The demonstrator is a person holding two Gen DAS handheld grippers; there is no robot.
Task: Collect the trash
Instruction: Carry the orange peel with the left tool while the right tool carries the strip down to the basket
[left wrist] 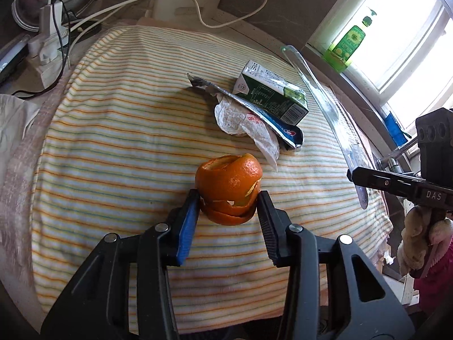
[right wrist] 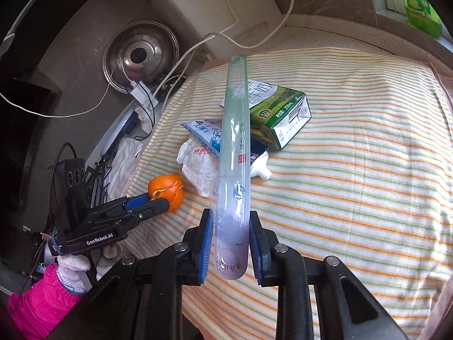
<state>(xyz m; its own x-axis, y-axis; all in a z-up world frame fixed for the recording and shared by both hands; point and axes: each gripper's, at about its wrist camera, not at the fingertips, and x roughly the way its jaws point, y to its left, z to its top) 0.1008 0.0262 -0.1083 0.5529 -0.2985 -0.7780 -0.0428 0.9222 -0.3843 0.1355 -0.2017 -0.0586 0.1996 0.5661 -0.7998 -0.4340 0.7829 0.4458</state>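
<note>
Where a clear plastic tube crosses the right view, it hides part of a green carton and crumpled wrappers on the striped cloth covering the counter. Right tongs clamp the tube's lower end; left tongs clamp an orange peel above the cloth. Cables and a metal lid lie beyond.

Cloth – cream with thin orange, green and blue stripes; peel – bright orange, paler inside at the torn rim. Carton is dark green and white with a lime patch and black barcode, wrapper is white with red print, flattened tube is silver, blue and red. Long plastic package is clear, faintly bluish; left gripper is black with blue pads, sleeve is hot pink, glove is white, bottle at the window is lime green.
</note>
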